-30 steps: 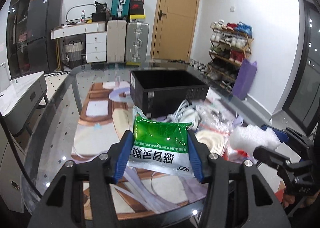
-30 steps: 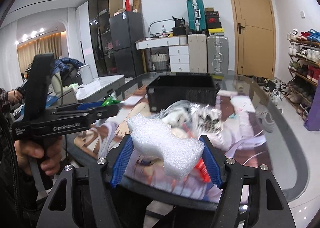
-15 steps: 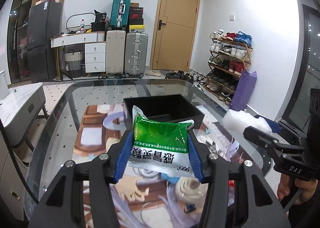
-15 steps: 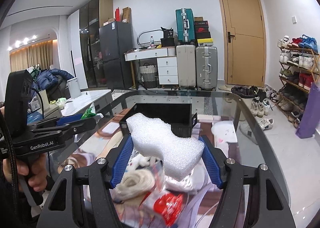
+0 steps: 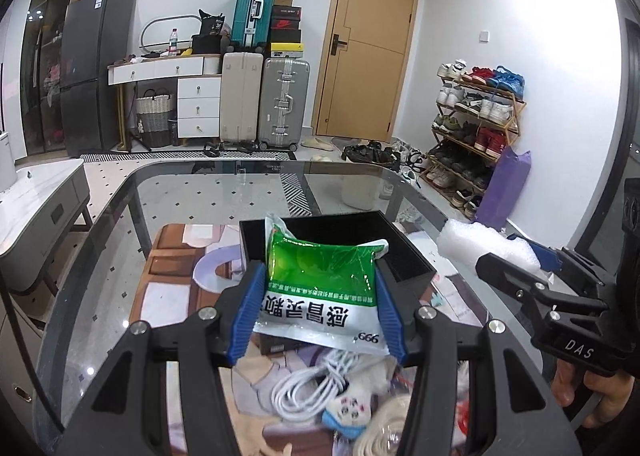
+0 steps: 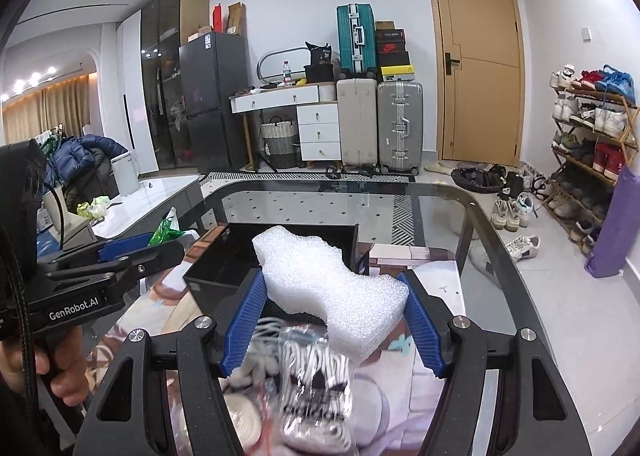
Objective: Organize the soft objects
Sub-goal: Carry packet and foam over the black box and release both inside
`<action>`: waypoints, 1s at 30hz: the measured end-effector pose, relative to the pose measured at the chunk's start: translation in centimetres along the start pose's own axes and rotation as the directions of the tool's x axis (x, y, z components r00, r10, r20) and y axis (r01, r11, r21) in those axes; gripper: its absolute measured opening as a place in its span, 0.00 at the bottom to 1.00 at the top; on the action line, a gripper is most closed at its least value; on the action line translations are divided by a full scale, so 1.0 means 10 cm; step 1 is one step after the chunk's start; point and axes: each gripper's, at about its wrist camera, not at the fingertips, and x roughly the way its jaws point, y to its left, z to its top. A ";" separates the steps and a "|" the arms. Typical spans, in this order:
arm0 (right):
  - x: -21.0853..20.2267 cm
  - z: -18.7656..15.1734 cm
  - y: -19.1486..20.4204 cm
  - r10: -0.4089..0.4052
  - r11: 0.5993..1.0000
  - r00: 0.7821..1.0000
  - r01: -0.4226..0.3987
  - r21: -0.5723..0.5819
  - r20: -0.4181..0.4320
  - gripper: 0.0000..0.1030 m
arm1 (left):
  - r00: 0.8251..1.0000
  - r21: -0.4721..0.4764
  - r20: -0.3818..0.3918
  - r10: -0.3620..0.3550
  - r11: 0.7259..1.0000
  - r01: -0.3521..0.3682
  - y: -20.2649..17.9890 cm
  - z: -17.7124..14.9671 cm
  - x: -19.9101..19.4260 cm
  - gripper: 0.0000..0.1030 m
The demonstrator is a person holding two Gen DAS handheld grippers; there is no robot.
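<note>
Glass table [image 5: 120, 215]: a rounded dark-edged top that fills the lower half of both views, with a printed mat lying on it under the clutter.
Black bin [image 5: 404, 256]: an open-topped box standing on the mat, ahead of both grippers; in the left wrist view the pouch hides part of its near wall.
Left gripper [image 5: 320, 306]: held above the table and tilted down, its blue pads pressed against both sides of the green pouch; in the right wrist view it shows at the left edge with a hand around its grip.
Right gripper [image 6: 336, 320]: closed on the white foam piece, a blue pad on each side; in the left wrist view it reaches in from the right.
White foam piece [image 6: 340, 288]: a lumpy block sticking forward out of the right jaws, raised over the near side of the bin.
Green pouch [image 5: 322, 288]: a sealed packet, green above and white below with printed characters upside down, raised clear of the table just short of the bin.
White cable [image 5: 312, 388]: a coiled bundle lying on the mat below the left gripper, among other blurred soft items.
</note>
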 end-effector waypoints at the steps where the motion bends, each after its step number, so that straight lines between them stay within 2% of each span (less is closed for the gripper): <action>1: 0.06 0.02 -0.01 0.000 1.000 1.000 0.000 0.002 -0.002 0.67 | 1.000 0.002 -0.004 0.005 1.000 -0.005 0.00 0.01 0.06 0.51; 10: 0.61 0.22 0.03 0.006 0.999 0.999 -0.008 -0.042 -0.039 0.67 | 0.999 0.005 -0.037 0.015 1.000 -0.015 0.03 0.08 0.43 0.51; 17: 1.07 0.26 0.10 -0.024 0.994 0.996 0.015 -0.112 -0.083 0.67 | 0.997 0.021 -0.072 0.037 0.999 -0.036 0.05 0.05 0.67 0.51; 22: 1.22 0.24 0.10 -0.041 0.989 0.994 0.027 -0.145 -0.097 0.67 | 0.996 0.057 -0.065 0.056 0.997 -0.053 0.00 0.03 0.72 0.51; 30: 1.32 0.12 0.13 -0.047 0.977 0.992 0.022 -0.214 -0.113 0.67 | 0.997 0.031 -0.071 0.033 0.999 -0.031 0.05 0.07 0.72 0.51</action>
